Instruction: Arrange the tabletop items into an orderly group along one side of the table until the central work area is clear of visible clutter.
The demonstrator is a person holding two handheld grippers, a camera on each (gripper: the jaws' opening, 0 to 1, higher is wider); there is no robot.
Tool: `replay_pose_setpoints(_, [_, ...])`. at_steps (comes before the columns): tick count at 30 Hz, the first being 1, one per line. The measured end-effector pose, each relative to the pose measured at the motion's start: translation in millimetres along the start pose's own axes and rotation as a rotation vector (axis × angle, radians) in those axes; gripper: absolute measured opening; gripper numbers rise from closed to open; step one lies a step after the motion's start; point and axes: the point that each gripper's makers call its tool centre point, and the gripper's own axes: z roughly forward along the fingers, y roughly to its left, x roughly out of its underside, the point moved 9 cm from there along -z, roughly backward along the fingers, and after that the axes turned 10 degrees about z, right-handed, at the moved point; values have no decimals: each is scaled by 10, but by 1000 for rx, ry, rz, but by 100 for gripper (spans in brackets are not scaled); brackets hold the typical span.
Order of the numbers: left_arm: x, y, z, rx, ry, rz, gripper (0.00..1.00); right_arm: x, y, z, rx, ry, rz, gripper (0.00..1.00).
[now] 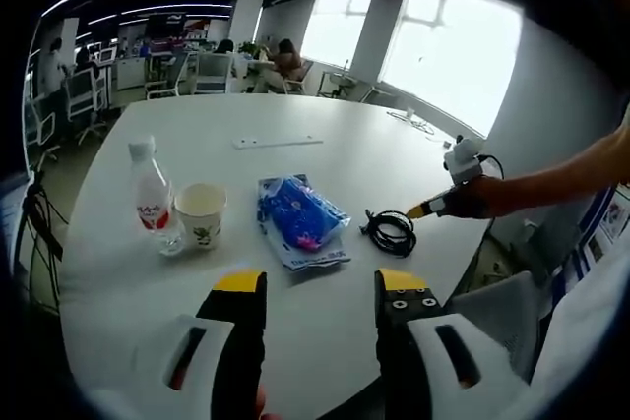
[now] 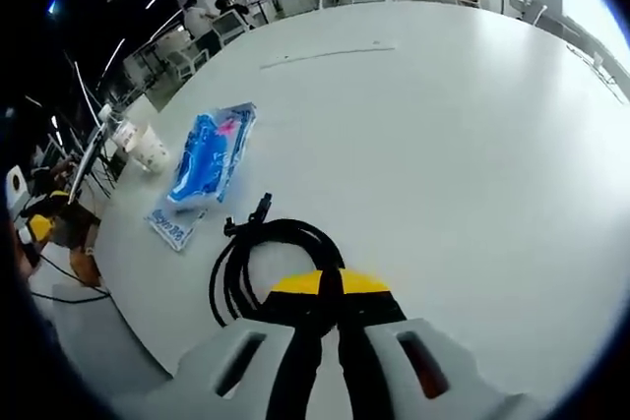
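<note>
Four items, a water bottle (image 1: 151, 196), paper cup (image 1: 201, 213), blue packet (image 1: 300, 218) and coiled black cable (image 2: 266, 258), already sit near one table edge, left gripper (image 1: 317, 287) spread and unladen, right gripper (image 2: 330, 287) clamped on the cable, which likely still needs placing.

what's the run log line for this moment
right hand-held gripper: shut on black cable | left hand-held gripper: open | bottle, cup, blue pack: untouched
</note>
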Motion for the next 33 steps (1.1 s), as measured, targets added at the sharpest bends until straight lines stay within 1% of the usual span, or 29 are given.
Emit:
replay_pose_setpoints(2, [1, 0, -3, 1, -2, 0, 43, -12, 3, -12, 0, -10, -5, 0])
replay_pose_setpoints(7, [9, -7, -10, 5, -6, -1, 43, -19, -5, -26, 8, -11, -6, 0])
replay_pose_setpoints(17, [27, 26, -30, 20, -8, 4, 43, 28, 68, -93, 13, -20, -9, 0])
replay_pose_setpoints(26, [39, 99, -36, 55, -7, 21, 43, 111, 259, -135, -3, -50, 33, 0])
replay_pose_setpoints(28, [56, 128, -38, 63, -5, 22, 43, 132, 331, -149, -8, -60, 45, 0])
replay_pose_setpoints(33, [85, 182, -66, 75, 1, 32, 44, 181, 461, -114, -17, -77, 70, 2])
